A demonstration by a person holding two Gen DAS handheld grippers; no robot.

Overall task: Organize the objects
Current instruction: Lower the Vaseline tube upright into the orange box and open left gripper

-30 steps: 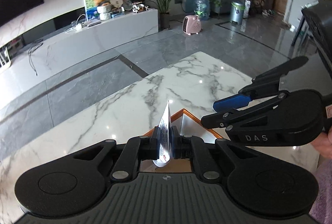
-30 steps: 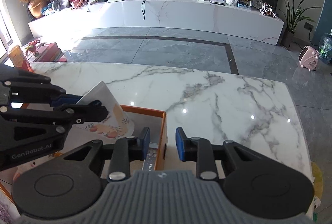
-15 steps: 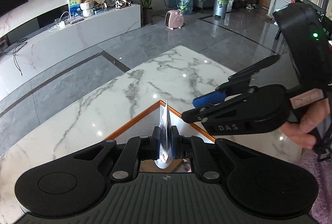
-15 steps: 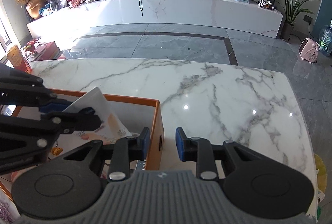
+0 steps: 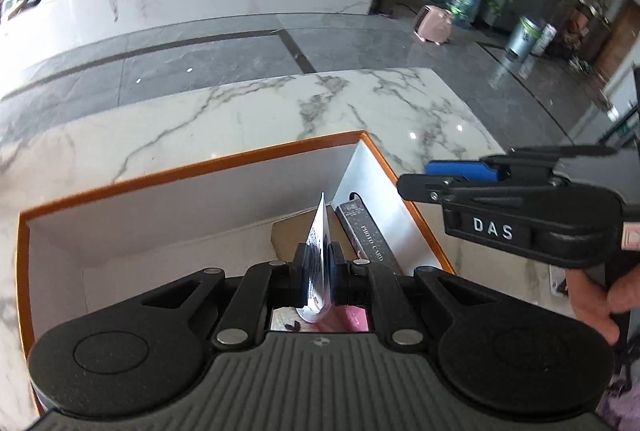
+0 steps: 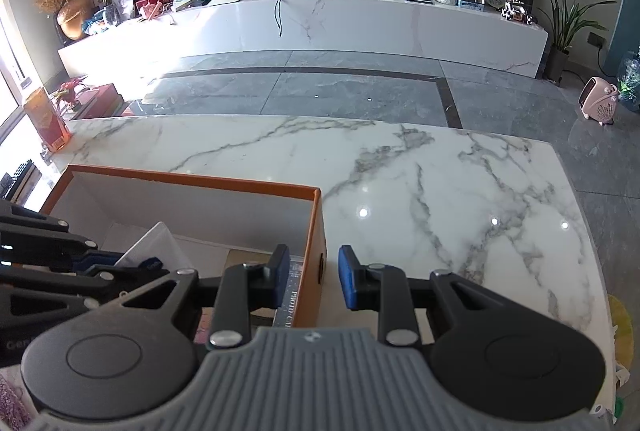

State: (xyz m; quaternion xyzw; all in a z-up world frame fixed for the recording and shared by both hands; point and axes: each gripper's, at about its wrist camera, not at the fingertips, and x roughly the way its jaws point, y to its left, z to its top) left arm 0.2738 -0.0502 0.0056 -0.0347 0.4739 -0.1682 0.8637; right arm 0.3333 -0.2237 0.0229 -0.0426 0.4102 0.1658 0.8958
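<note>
We hold two grippers over one orange-rimmed box (image 5: 192,171) standing on one white marble table (image 6: 440,191) veined in grey. Inside the box, which has smooth white walls, we count one dark slim booklet (image 5: 366,235) lettered "PHOTO CARD" lying against its right wall, and one thin glossy card (image 5: 318,251) with printed pictures.

Our left gripper (image 5: 318,273) is clamped tight on that card, which stands on edge between the black pads above the box floor, its top corner curling slightly. Our right gripper (image 6: 313,277) has its blue-padded jaws standing apart with nothing pinched; they straddle the box's right wall, one finger inside above the booklet, the other outside over the marble. In the left wrist view the right gripper (image 5: 460,175) shows as a matte black body marked "DAS", with a hand (image 5: 600,299) on its grip.

Compared with a second ago, the left view has rolled: the box, then only a corner, now shows both its back and right walls, and the booklet has come into sight. The right gripper's gap has not changed.
</note>
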